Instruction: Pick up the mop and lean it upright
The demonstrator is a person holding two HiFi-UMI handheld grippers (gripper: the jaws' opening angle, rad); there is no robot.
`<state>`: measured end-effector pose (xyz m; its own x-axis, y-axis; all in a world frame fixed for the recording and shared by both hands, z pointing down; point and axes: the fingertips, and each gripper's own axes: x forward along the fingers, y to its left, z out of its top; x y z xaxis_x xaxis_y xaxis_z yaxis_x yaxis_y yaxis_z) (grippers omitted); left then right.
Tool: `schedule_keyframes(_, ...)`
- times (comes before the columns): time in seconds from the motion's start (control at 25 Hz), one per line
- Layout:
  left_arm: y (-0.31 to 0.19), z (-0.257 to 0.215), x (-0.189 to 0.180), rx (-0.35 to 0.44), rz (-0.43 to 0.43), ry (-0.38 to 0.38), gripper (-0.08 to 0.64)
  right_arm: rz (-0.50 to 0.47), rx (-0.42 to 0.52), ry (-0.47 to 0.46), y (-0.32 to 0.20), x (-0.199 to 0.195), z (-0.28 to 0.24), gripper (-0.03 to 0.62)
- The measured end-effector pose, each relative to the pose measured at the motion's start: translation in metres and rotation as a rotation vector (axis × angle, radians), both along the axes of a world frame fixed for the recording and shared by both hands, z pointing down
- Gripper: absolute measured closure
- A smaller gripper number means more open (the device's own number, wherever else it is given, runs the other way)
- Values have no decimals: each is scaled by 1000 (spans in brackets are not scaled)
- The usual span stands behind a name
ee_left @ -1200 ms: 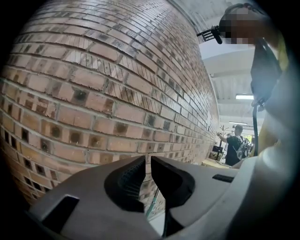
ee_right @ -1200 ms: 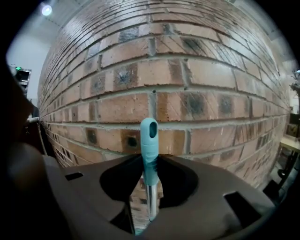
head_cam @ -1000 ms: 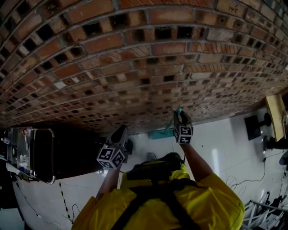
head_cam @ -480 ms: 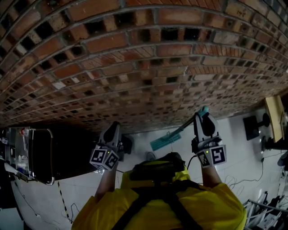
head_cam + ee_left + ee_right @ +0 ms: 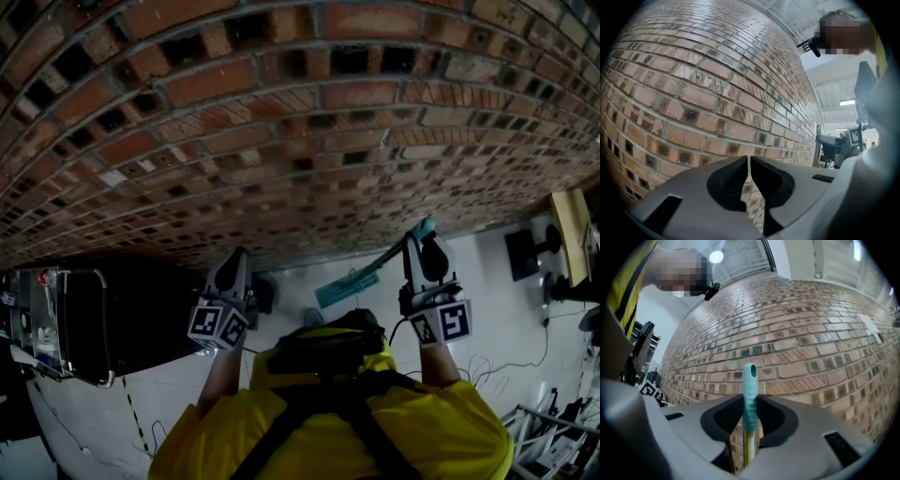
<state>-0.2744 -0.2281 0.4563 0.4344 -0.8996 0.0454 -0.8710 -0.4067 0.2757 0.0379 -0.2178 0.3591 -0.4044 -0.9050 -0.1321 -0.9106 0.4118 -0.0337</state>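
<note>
My right gripper (image 5: 424, 236) is shut on the teal grip at the top of the mop handle (image 5: 392, 251). The handle slants down to the teal mop head (image 5: 345, 289), which lies on the white floor at the foot of the brick wall (image 5: 300, 141). In the right gripper view the teal grip (image 5: 750, 392) stands up between the pads of the right gripper (image 5: 750, 416), its tip close to the bricks. My left gripper (image 5: 234, 259) hangs to the left of the mop with its jaws shut and nothing in them; the left gripper (image 5: 749, 174) faces the wall.
A dark cart with a metal frame (image 5: 89, 323) stands at the left by the wall. A wooden board (image 5: 574, 239) and a black stand (image 5: 525, 253) sit at the right. Cables (image 5: 487, 370) trail over the white floor behind me.
The right gripper moved right with the mop handle, and the mop head shifted slightly on the floor. The left gripper drifted a little left. In the last half second almost nothing moved.
</note>
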Motion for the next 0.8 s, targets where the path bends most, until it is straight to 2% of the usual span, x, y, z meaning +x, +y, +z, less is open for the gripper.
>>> schedule_keyframes(0.12,2,12,4,-22,7,-2,535,-2,-84,76,-24,-1,76,491)
schedule_keyframes(0.28,10,24,7,-52,24,-34,535,19,-219,102,-58,-12,180,491)
schedule_keyframes(0.4,18,34,6,-73,26,-44,535,25,-289,128,-79,-21,234,491)
schedule_keyframes(0.6,27,47,4,-111,16,-42,535,46,-381,165,-114,-30,300,491)
schedule_keyframes(0.8,28,52,2,-102,25,-54,535,63,-373,158,-152,-42,307,489)
